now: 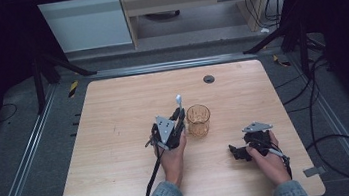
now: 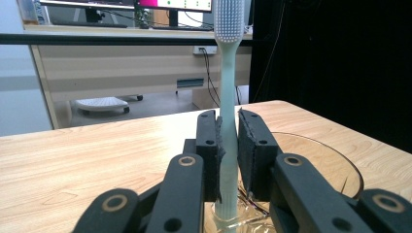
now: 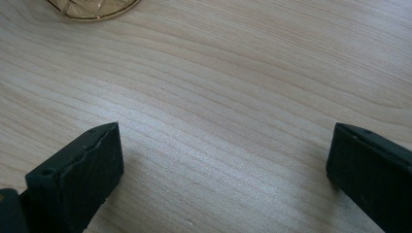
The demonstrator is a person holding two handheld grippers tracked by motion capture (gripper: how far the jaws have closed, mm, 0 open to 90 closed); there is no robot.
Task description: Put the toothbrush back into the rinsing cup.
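Observation:
A pale green toothbrush [image 2: 228, 97] stands upright between the jaws of my left gripper [image 2: 228, 150], which is shut on its handle; its white bristle head [image 1: 178, 99] points up. The brush's lower end reaches down at the near rim of an amber glass cup [image 1: 199, 119], whose wide rim [image 2: 335, 160] lies just beyond and right of the jaws. In the high view my left gripper [image 1: 179, 118] sits right beside the cup's left side. My right gripper [image 1: 234, 151] rests low over the table at the right, jaws wide open [image 3: 223, 160] with bare wood between them.
The light wooden table [image 1: 116, 135] has a small dark round grommet [image 1: 209, 78] near its far edge. The cup's base [image 3: 92, 9] appears at the top of the right gripper view. Black frame legs and cables stand around the table.

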